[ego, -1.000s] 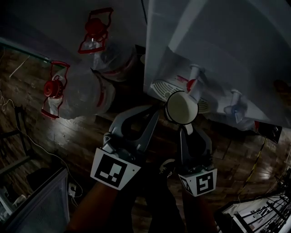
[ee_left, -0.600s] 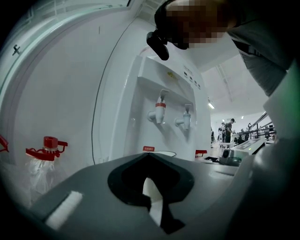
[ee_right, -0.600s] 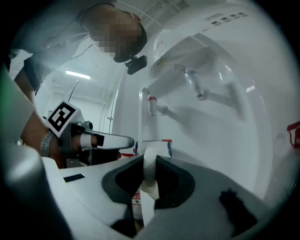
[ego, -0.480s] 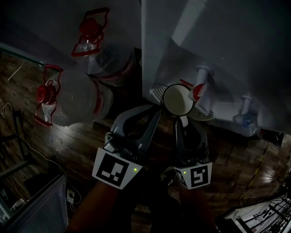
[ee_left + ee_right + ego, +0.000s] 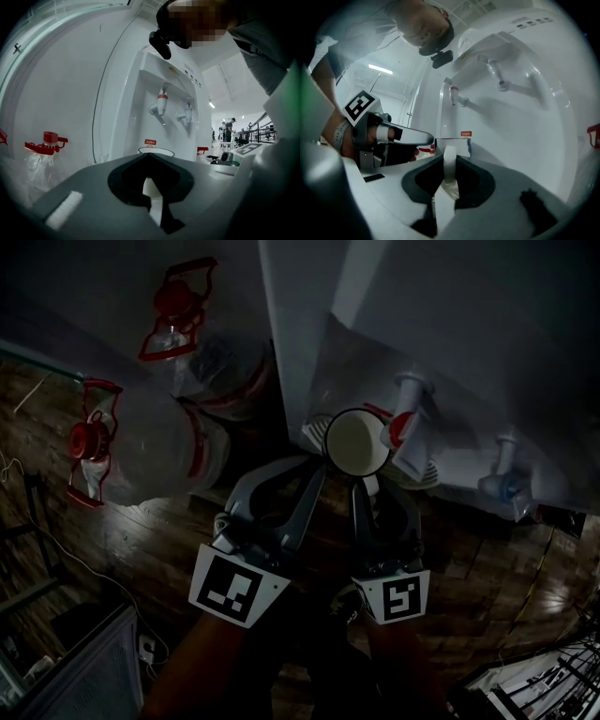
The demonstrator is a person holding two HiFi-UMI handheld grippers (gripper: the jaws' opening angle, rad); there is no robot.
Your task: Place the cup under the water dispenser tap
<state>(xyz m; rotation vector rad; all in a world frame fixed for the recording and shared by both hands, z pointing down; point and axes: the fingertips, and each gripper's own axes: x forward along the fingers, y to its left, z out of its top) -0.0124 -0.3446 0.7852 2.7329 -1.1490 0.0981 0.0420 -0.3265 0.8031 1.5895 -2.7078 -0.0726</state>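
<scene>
A white cup [image 5: 356, 442] hangs upright in front of the white water dispenser [image 5: 450, 324], just left of the red tap [image 5: 405, 424] and over the drip tray [image 5: 422, 474]. My right gripper [image 5: 362, 487] is shut on the cup's handle, which shows as a white strip [image 5: 449, 165] between its jaws in the right gripper view [image 5: 449, 157]. My left gripper [image 5: 317, 472] is shut with nothing in it. Its tips sit close against the cup's near-left side; I cannot tell if they touch. The cup's rim [image 5: 156, 151] peeks over the left gripper [image 5: 150, 157].
A blue tap [image 5: 502, 479] sits right of the red one. Two large clear water bottles with red caps [image 5: 159, 442] [image 5: 225, 362] lie left of the dispenser on the wooden floor [image 5: 122, 531]. Cables and racks line the frame's lower corners.
Both grippers and the cup have come down in front of the dispenser, and the cup now sits lower beside the red tap. The grip on the handle is the same.
</scene>
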